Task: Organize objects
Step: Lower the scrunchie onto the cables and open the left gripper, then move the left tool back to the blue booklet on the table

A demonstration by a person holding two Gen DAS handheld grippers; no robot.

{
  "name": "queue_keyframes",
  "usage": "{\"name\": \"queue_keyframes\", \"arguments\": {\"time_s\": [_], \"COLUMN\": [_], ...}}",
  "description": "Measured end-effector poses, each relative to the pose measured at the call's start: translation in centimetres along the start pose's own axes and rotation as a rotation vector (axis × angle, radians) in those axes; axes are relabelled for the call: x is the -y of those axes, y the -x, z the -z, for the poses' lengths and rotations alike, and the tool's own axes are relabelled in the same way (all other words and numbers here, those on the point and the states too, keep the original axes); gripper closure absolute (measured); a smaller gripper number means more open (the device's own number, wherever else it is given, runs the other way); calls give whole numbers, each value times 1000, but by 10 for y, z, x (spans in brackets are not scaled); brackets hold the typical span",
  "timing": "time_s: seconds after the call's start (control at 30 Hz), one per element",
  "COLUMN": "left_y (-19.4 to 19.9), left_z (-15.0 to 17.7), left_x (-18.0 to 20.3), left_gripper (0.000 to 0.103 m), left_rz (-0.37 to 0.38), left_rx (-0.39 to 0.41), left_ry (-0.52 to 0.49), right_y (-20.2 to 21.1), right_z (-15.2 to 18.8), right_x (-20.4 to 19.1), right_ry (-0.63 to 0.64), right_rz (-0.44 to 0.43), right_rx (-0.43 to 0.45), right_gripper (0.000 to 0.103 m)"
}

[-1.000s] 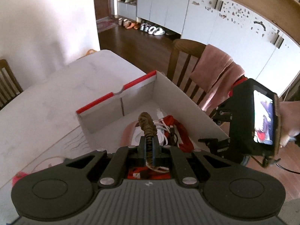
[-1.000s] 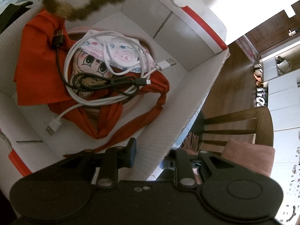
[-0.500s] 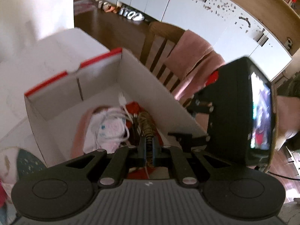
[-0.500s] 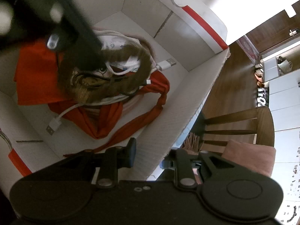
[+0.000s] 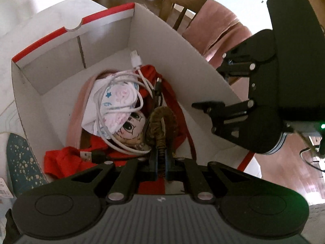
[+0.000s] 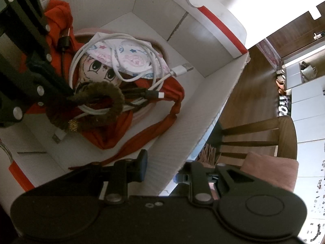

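1. The left claw [image 5: 160, 162] is clamped on a brown fuzzy loop [image 5: 162, 120], a furry band with a small gold clasp, and holds it low inside the cardboard box [image 5: 182, 46].
2. From the right wrist view the brown fuzzy loop [image 6: 101, 95] lies over the pile in the box, touching the white USB cable [image 6: 126, 42] and the black cable [image 6: 138, 93].
3. Beneath the cables are a doll's painted face [image 6: 97, 69], a patterned face mask [image 6: 130, 57] and red cloth [image 6: 158, 122].
4. The right claw [image 6: 162, 168] straddles the box's near wall [image 6: 203, 126], one finger inside and one outside; its fingers are set closely on the wall, gripping it.
5. The box, white with a red rim, stands on the table [image 5: 40, 24]. A wooden chair [image 5: 178, 2] draped with a pink towel [image 5: 215, 22] stands just beyond it.
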State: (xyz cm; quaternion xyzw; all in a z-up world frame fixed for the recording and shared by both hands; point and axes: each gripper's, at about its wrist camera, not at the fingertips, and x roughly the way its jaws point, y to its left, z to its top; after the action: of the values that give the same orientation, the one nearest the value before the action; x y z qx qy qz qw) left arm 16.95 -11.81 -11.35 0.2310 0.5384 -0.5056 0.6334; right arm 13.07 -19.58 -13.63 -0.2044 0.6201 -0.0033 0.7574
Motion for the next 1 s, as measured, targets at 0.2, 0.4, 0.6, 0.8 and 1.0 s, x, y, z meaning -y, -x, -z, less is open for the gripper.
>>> {"name": "queue_keyframes", "arguments": {"time_s": [0.2,0.4,0.6,0.8,1.0], "left_y": [-1,6,18,50,90], "left_z": [8,14,23,31,47], "left_x": [3,6,12,11,-3], "left_gripper": [92,52,45,42,37], "left_rz": [-21,4,-3,-15,-65], "left_rx": [-5,18,50,131,224], "left_ry": [-29,-38,-56,-59,-19], "right_y": [0,0,0,1,1], "right_z": [0,0,0,0,0], "right_x": [0,-1,-1,-1,-1], "right_ry": [1,3,3,5,2], "right_rz": [1,3,3,4,4], "right_rx": [0,0,-1,-1,-2], "right_gripper": [80,80,80,80,80]}}
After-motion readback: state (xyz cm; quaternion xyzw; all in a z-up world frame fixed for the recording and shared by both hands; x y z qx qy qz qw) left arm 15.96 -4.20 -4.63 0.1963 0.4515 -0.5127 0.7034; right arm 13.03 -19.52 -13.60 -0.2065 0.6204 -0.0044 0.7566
